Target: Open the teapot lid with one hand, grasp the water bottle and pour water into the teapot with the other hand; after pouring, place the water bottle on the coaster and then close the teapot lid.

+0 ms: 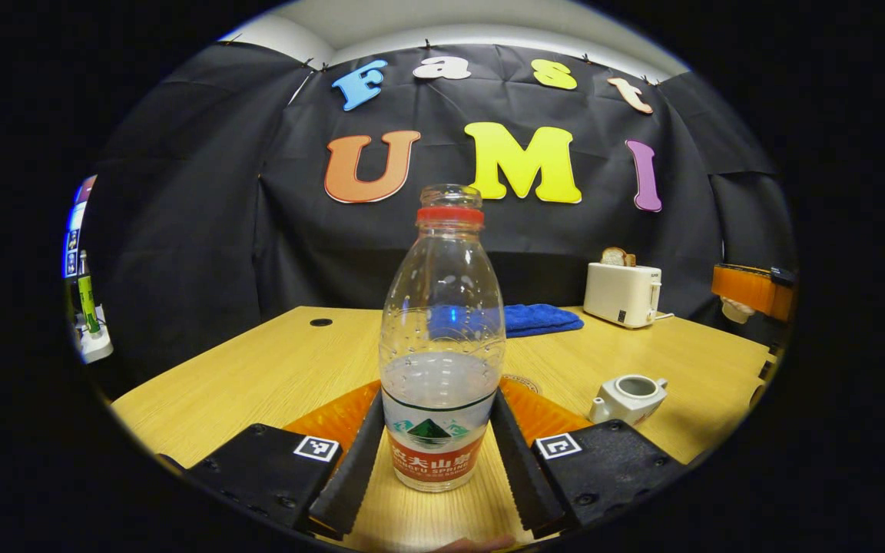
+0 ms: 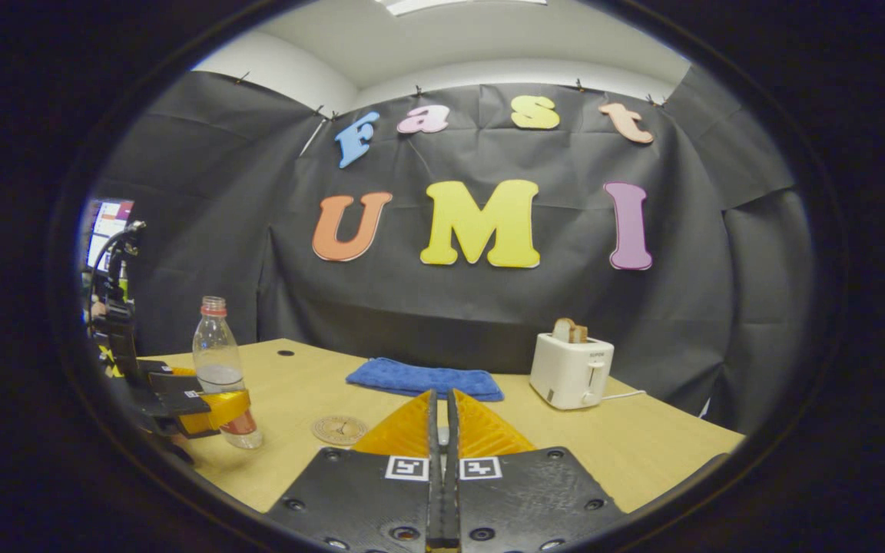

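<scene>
Left gripper [image 1: 433, 453] straddles water bottle [image 1: 441, 346] (toaster [image 1: 622, 293] behind).

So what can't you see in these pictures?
- Teapot lid: the teapot stands open in the left gripper view. The right hand-held gripper hides anything it pinches between its own closed fingers.
- Coaster: left gripper view, mostly behind the water bottle.
- Water inside the teapot: too small to tell.
</scene>
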Available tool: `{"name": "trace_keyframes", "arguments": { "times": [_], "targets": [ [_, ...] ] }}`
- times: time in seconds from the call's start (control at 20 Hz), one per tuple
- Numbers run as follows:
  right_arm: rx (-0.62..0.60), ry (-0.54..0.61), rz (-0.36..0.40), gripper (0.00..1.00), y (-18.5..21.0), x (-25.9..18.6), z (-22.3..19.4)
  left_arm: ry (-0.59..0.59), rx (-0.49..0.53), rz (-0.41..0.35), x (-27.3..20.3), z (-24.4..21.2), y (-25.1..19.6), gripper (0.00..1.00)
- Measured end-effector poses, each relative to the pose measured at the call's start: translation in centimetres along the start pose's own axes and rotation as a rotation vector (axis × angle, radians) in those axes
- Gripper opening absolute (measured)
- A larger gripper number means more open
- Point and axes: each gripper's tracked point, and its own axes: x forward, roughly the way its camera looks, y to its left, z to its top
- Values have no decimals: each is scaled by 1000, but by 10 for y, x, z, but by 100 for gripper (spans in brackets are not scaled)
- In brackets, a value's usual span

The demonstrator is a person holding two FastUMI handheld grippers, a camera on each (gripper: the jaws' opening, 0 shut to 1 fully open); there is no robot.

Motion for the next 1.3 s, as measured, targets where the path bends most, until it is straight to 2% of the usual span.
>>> {"name": "trace_keyframes", "arguments": {
  "times": [0.15,0.25,0.6,0.8,1.3],
  "targets": [
    [12,5,-9,0,-7,-1,-1,43,31,29,-3,0,1,77],
    [16,11,-20,0,-14,-3,-5,78,102,57,-10,-3,0,76],
    [55,43,-63,0,-48,-9,-18,110,499,80,-6,2,-17,76],
    [66,53,-106,0,-68,-12,-27,118,739,133,-2,7,-12,75],
    [73,51,-125,0,-84,-12,-26,117,1198,93,4,18,-34,75]
  ]
}}
